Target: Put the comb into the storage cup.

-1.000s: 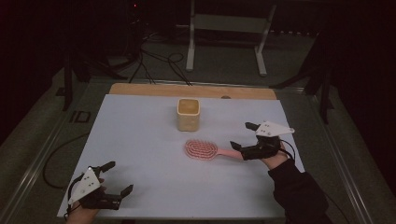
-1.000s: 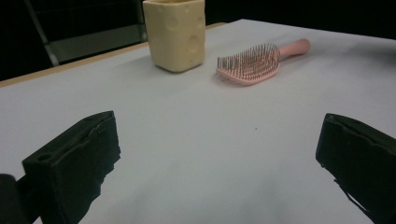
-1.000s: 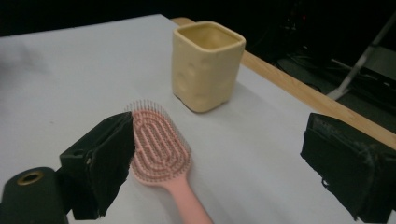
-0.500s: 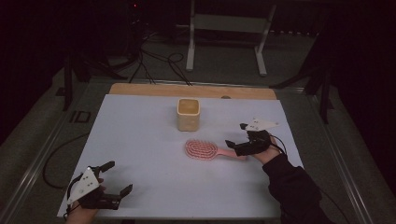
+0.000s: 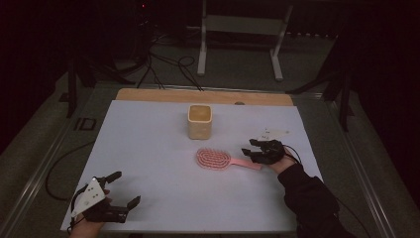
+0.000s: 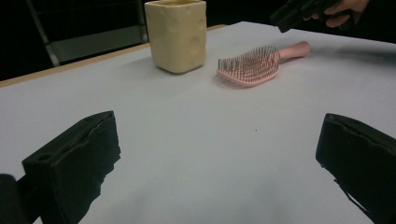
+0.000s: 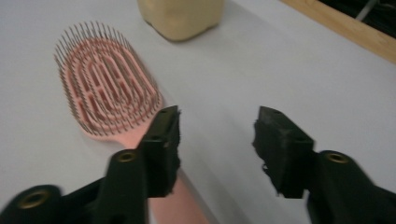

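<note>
A pink hairbrush [image 5: 214, 158] [image 6: 254, 65] [image 7: 107, 88] lies bristles up on the white table [image 5: 148, 139], with its handle pointing right. Behind it stands a beige cup [image 5: 199, 121] [image 6: 176, 35] [image 7: 180, 14]. My right gripper [image 5: 248, 149] [image 7: 217, 126] is low over the handle's end. Its jaws have just been closing and stand part open. The handle runs under the left jaw, and only bare table shows in the gap. My left gripper [image 5: 127, 187] [image 6: 217, 140] rests at the near left corner, open wide and holding nothing.
A wooden strip [image 5: 198, 95] runs along the table's far edge. Behind it on the dark floor are a metal stand [image 5: 237, 29] and loose cables [image 5: 163, 64]. The right hand and its gripper [image 6: 299, 11] show past the brush in the left gripper view.
My right gripper has moved left and down to the brush handle, and its jaws have narrowed. The left gripper, brush and cup have stayed put.
</note>
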`<state>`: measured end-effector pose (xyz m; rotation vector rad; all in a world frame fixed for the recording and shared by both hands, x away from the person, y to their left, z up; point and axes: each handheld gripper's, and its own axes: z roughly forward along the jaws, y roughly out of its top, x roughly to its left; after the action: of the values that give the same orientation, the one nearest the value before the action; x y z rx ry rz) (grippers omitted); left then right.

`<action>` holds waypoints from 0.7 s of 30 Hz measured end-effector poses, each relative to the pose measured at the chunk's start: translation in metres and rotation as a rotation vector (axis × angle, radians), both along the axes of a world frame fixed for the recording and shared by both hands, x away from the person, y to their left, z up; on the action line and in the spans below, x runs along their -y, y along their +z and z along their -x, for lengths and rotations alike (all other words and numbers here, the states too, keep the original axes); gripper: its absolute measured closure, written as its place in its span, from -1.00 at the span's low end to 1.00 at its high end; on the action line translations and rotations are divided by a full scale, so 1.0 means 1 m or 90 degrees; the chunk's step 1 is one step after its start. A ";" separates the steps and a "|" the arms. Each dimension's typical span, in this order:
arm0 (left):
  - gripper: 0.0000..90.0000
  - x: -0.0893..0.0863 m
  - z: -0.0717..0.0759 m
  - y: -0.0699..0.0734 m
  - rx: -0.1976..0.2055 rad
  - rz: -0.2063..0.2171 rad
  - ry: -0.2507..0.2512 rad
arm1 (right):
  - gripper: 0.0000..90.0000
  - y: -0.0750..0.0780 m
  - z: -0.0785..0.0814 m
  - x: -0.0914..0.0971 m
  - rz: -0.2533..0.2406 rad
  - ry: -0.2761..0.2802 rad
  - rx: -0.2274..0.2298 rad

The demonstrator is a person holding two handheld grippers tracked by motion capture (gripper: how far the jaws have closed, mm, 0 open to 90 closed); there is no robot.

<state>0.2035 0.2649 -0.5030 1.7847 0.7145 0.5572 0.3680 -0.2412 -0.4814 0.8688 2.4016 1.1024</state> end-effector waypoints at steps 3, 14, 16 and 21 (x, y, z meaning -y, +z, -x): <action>-1.00 0.000 0.000 0.000 -0.001 -0.003 0.002 | 0.37 -0.003 -0.001 0.001 0.011 -0.002 -0.004; -1.00 -0.001 0.001 0.000 -0.003 -0.002 0.003 | 0.95 -0.014 -0.005 -0.003 0.064 0.006 -0.029; -1.00 -0.001 0.001 0.000 -0.001 -0.001 0.003 | 0.99 -0.015 -0.006 -0.003 0.069 0.010 -0.036; -1.00 -0.001 0.001 0.000 -0.001 0.000 0.003 | 1.00 -0.018 -0.006 -0.007 0.102 0.034 -0.045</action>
<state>0.2028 0.2656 -0.5031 1.7838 0.7189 0.5589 0.3741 -0.2344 -0.4994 0.8070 2.5437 0.8973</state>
